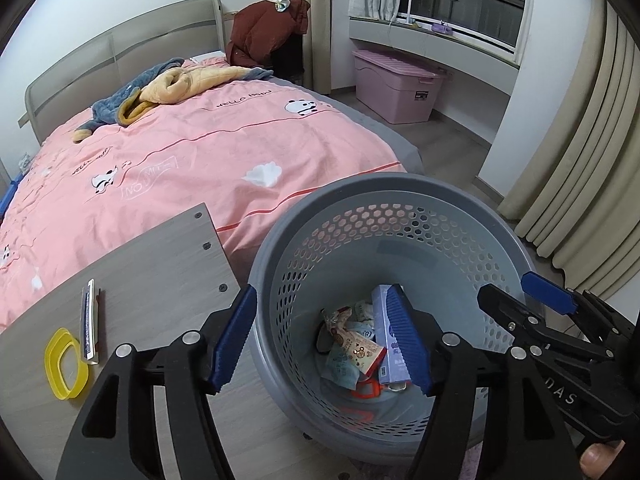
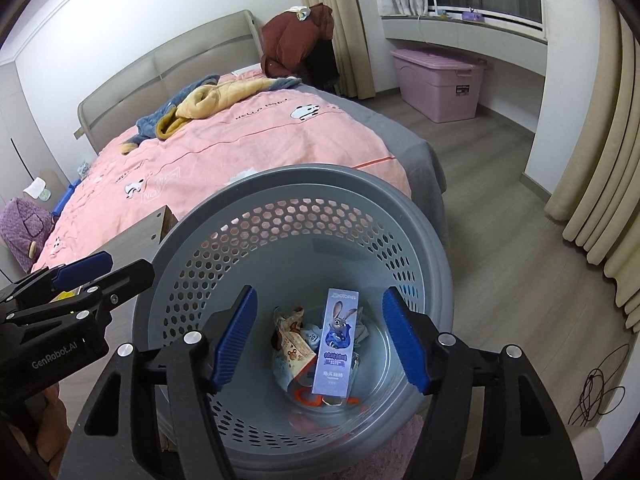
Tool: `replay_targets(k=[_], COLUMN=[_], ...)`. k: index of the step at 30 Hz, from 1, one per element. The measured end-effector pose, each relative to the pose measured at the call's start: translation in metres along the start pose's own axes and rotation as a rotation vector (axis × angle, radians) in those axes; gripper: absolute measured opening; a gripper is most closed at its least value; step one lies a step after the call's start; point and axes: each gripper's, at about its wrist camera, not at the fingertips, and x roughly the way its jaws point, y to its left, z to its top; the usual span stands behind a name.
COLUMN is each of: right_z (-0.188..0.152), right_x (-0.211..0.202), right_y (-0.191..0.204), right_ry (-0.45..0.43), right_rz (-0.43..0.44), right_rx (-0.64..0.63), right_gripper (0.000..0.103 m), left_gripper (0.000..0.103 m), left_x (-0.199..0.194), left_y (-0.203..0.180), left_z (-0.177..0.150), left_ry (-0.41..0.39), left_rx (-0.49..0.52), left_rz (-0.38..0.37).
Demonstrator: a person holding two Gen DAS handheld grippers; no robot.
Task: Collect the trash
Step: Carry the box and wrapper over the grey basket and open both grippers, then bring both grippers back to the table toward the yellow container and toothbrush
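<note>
A grey perforated basket point(image 1: 360, 192) point(image 2: 304, 178) stands on the floor by the bed. Inside lie a purple toothpaste box point(image 2: 334, 344) point(image 1: 386, 340), snack wrappers point(image 1: 356, 354) point(image 2: 294, 344) and an orange plastic piece point(image 1: 366, 391). My left gripper point(image 1: 322, 338) is open and empty, straddling the basket's left rim. My right gripper point(image 2: 322, 340) is open and empty above the basket's inside; it also shows at the right in the left wrist view point(image 1: 520, 296). The left gripper shows at the left in the right wrist view point(image 2: 106, 270).
A wooden board table point(image 1: 152, 280) holds a yellow ring point(image 1: 66, 364) and a thin white-edged item point(image 1: 89, 320). A bed with a pink cover point(image 1: 180, 160) is behind. A pink storage box point(image 1: 394, 84) stands under the window. Curtains point(image 1: 580, 160) hang at right. Cables point(image 2: 598, 394) lie on the floor.
</note>
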Motion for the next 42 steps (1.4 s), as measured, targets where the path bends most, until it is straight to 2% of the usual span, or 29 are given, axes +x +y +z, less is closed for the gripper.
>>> replay_targets(k=[16,27,38,42], right_z=[-0.006,-0.008,-0.016,-0.019], right_x=[-0.005,-0.01,-0.009,-0.009], right_y=[0.007,0.019,0.052,0.068], right_ry=[-0.007,-0.019,-0.013,-0.013], right_rz=[-0.005,-0.007,0.015,0.018], right_rx=[-0.006,-0.021,-0.071,-0.107], right_gripper=[0.07,0.079,0.094,0.096], left_gripper=[0.068,0.068,0.068,0.068], left_x=[-0.013,-0.025,-0.033,-0.034], left_y=[0.013,0.026,0.068,0.092], left_z=[-0.009,-0.016,-0.034,-0.043], left_ry=[-0.023,-0.045,-0.046,-0.039], left_rx=[-0.041,-0.067,-0.141,-0.187], left_rz=[0.029,0.037,0.088,0.118])
